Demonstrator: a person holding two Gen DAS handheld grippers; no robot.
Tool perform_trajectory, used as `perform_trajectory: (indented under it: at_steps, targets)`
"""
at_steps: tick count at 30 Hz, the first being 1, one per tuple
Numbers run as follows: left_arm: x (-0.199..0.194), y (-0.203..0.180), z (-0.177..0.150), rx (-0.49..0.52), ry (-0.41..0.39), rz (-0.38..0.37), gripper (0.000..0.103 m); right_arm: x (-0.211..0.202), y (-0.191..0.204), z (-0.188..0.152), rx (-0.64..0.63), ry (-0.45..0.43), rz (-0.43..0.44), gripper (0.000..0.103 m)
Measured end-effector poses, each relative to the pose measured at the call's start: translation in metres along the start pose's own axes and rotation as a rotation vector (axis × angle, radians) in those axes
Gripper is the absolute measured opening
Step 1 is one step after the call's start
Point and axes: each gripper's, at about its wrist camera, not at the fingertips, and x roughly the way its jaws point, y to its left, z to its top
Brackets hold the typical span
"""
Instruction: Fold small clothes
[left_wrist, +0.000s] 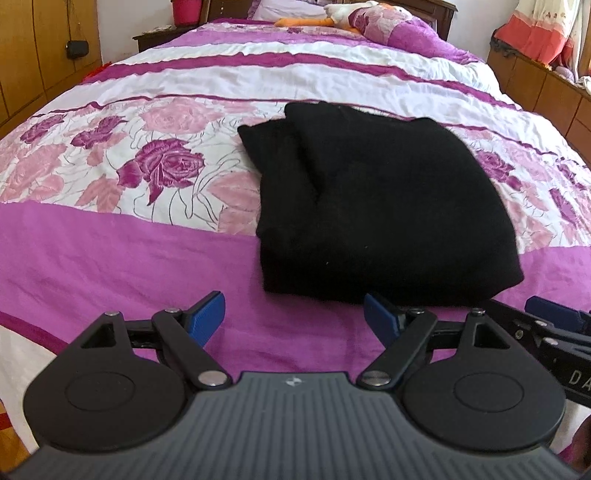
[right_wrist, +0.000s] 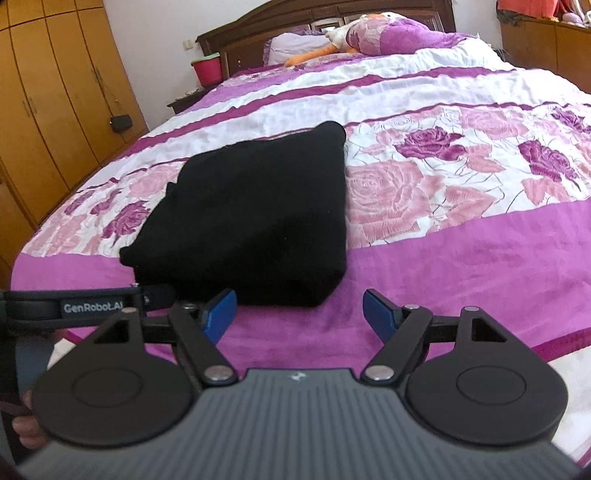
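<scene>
A black garment (left_wrist: 373, 206) lies folded into a thick rectangular stack on the purple and floral bedspread (left_wrist: 110, 258). It also shows in the right wrist view (right_wrist: 258, 221). My left gripper (left_wrist: 294, 317) is open and empty, just short of the stack's near edge, with the stack ahead and to the right. My right gripper (right_wrist: 299, 314) is open and empty, just short of the stack's near right corner. The right gripper's body shows at the right edge of the left wrist view (left_wrist: 554, 325); the left gripper's body shows at the left of the right wrist view (right_wrist: 92, 306).
A stuffed toy (left_wrist: 347, 16) and pillows (right_wrist: 295, 48) lie at the head of the bed. A wooden wardrobe (right_wrist: 48, 110) stands on the left, with a red bucket (right_wrist: 207, 70) on a bedside table. A wooden cabinet (left_wrist: 535, 81) stands on the right.
</scene>
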Motion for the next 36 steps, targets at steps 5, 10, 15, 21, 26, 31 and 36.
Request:
perform_trajectory:
  at_steps: [5, 10, 15, 21, 26, 31, 36]
  targets:
    - [0.0052, -0.0008, -0.0009, 0.001, 0.011, 0.0, 0.086, 0.0032, 0.0008, -0.0012, -0.004, 0.009, 0.002, 0.077]
    - [0.0071, -0.0013, -0.0014, 0.008, 0.012, 0.002, 0.086, 0.0036, 0.0003, -0.0016, 0.004, 0.007, 0.007, 0.077]
    - [0.008, -0.001, -0.0019, 0.006, 0.016, 0.001, 0.086, 0.0041, -0.0005, -0.0024, 0.01, 0.011, 0.007, 0.077]
    - [0.0074, -0.0015, -0.0024, 0.007, 0.013, 0.002, 0.086, 0.0037, -0.0002, -0.0025, 0.01, 0.011, 0.008, 0.077]
    - [0.0065, -0.0014, -0.0024, 0.008, 0.01, 0.002, 0.086, 0.0029, -0.0001, -0.0026, 0.012, 0.009, 0.009, 0.077]
    - [0.0041, -0.0017, -0.0025, 0.01, 0.007, -0.003, 0.086, 0.0014, 0.0006, -0.0026, 0.01, 0.007, 0.011, 0.077]
    - [0.0034, -0.0016, -0.0023, 0.009, 0.008, -0.006, 0.086, 0.0014, 0.001, -0.0028, 0.01, 0.007, 0.011, 0.077]
